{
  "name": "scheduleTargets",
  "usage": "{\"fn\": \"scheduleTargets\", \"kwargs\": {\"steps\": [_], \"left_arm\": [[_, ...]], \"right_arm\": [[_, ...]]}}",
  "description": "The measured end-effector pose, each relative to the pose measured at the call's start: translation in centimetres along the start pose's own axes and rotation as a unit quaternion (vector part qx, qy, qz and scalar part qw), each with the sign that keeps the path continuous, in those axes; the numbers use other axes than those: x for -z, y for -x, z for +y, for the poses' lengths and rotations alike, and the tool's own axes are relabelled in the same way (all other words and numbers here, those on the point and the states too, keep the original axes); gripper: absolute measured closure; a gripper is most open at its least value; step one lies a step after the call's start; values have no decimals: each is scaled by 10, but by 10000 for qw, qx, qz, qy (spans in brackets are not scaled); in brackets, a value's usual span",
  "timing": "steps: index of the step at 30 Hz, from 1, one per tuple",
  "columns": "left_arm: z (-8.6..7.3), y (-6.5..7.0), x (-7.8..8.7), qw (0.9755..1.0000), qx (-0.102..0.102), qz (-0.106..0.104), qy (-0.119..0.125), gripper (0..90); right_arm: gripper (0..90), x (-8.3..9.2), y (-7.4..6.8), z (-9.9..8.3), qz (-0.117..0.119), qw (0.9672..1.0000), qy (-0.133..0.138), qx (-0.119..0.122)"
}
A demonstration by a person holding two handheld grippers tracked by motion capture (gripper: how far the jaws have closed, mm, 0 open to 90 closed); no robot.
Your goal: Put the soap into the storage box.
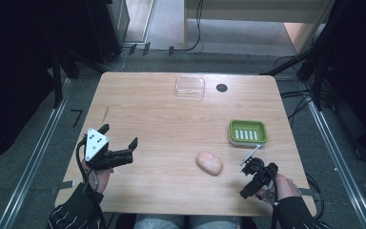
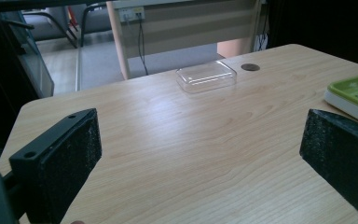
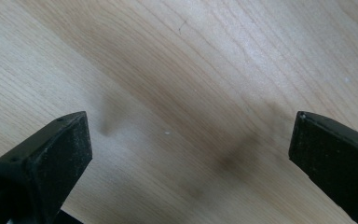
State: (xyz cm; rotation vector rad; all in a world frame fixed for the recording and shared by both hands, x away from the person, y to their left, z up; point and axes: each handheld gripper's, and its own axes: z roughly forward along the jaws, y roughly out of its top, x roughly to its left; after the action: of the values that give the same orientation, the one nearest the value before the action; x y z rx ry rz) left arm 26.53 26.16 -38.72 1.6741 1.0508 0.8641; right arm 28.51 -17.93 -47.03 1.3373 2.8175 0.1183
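A: Status of the right claw: jaws spread wide, nothing between them, tilted down over bare counter near the front right corner. The left claw is likewise wide and empty, held level near the front left edge.

B: And the work item?

A: The peach-coloured soap bar lies flat on the counter, just to the left of the right claw and apart from it. The green soap dish sits beyond that claw, near the right edge.

B: Likely faults from here?

A: In my judgement, three. First, the bar is rounded and probably slick; a grip off its middle could squirt it sideways. Second, the right claw points at bare wood, not at the bar; closing without realigning would catch nothing. Third, a loose grip could drop the bar short of the dish.

B: Clearance?

A: Generous through the centre. The clear lid and the dark round port sit well apart at the far edge, out of any path between bar and dish. Tight spots: the right claw works close to the front and right edges, so a nudged bar has little counter left on that side. The dish also stands close to the right edge; a hard bump could shove it off.
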Motion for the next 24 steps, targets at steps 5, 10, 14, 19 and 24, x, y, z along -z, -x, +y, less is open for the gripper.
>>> {"fn": "scheduleTargets", "kwargs": {"steps": [5,10,14,19,24], "left_arm": [[0,1,1,10000,-1,-16,-9,0],[-1,-1,2,10000,18,-20,4,0],[0,-1,2,10000,32,-28,15,0],[0,0,1,10000,26,-31,-10,0],[-1,-2,2,10000,47,23,7,0]], "right_arm": [[0,0,-1,-1,2,10000,-39,-5],[0,2,-2,2,-39,10000,-5,55],[0,3,-3,6,-50,9999,5,93],[0,4,-3,10,-53,9999,10,145],[0,5,-7,16,-65,9996,45,270]]}}
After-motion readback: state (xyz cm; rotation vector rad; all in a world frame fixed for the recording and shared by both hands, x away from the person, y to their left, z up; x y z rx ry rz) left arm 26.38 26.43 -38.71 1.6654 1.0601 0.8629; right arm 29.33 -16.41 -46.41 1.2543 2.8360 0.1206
